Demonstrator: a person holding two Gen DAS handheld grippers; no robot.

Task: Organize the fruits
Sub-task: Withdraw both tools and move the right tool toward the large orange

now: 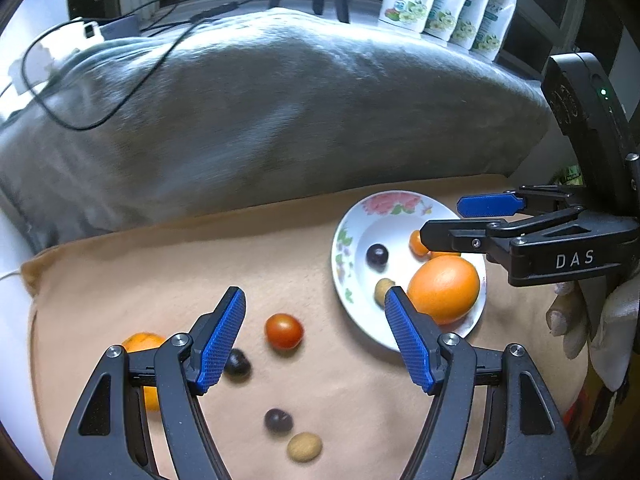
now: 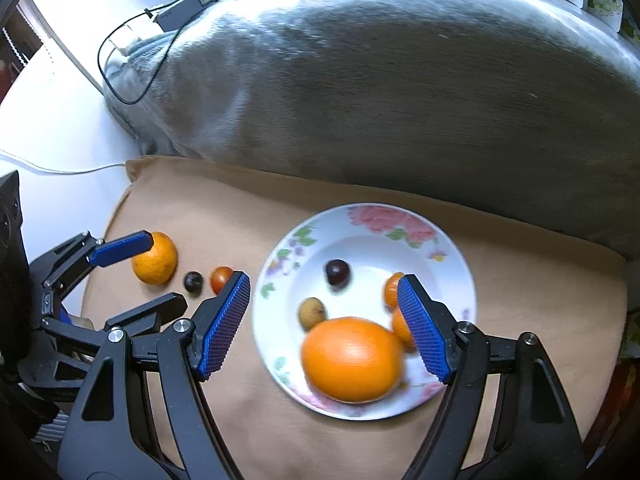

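Note:
A white floral plate [image 1: 347,236] [image 2: 276,268] on the tan cloth holds a big orange [image 1: 444,292] [image 2: 352,360], a dark round fruit [image 1: 377,255] [image 2: 337,272], a tan longan [image 1: 384,289] [image 2: 312,312] and small orange fruits [image 2: 394,290]. Left of the plate lie a red tomato [image 1: 284,331] [image 2: 221,278], dark fruits [image 1: 238,364] [image 1: 279,421], another longan [image 1: 305,446] and a mandarin [image 1: 144,342] [image 2: 156,258]. My left gripper [image 1: 315,295] [image 2: 164,270] hovers open and empty above the loose fruits. My right gripper [image 2: 322,278] [image 1: 440,220] hangs open and empty over the plate.
A grey plush blanket [image 1: 280,120] rises right behind the tan cloth [image 1: 160,264], with a black cable [image 1: 100,120] across it. Printed pouches [image 1: 440,0] stand at the back right. A gloved hand [image 1: 576,320] holds the right gripper. The cloth's left edge meets a white surface [image 2: 60,140].

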